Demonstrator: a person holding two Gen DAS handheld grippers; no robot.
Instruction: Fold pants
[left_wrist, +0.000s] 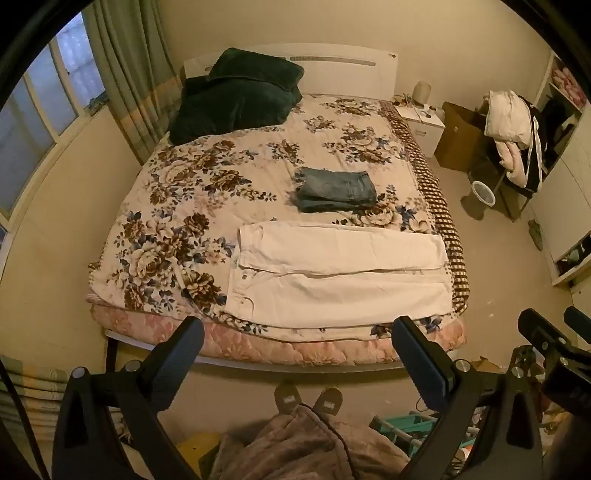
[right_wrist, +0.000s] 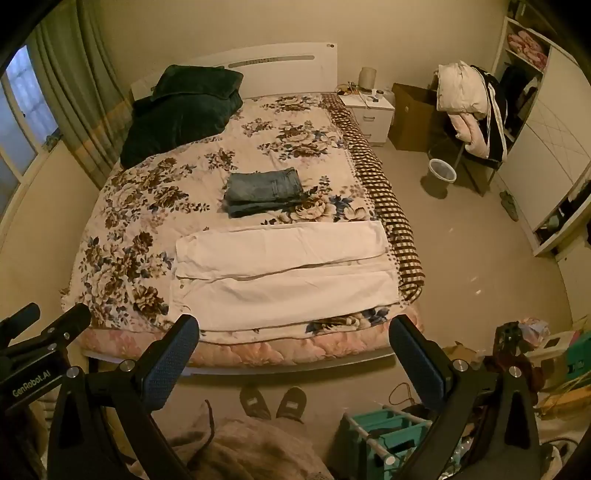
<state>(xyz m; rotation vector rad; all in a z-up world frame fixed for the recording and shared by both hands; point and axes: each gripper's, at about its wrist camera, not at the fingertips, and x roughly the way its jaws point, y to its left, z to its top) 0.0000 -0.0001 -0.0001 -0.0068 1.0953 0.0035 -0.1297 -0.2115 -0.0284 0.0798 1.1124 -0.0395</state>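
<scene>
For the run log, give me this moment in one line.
white pants flat, legs together, unfolded | folded jeans behind | left gripper open | right gripper open, both above bed edge

Left wrist view: looked from above the foot of the bed (left_wrist: 332, 350), facing the headboard (left_wrist: 332, 66), well back and high. Right wrist view: looked from the same end, set slightly further right, taking in more floor and the wardrobe (right_wrist: 546, 122). Shared: the whole bed, white pants (left_wrist: 340, 277) (right_wrist: 284, 280), folded jeans (left_wrist: 336, 190) (right_wrist: 264, 192), nightstand (left_wrist: 424, 125) (right_wrist: 369, 110), bin (left_wrist: 483, 194) (right_wrist: 441, 171). Caught the other gripper at each inner edge.
</scene>
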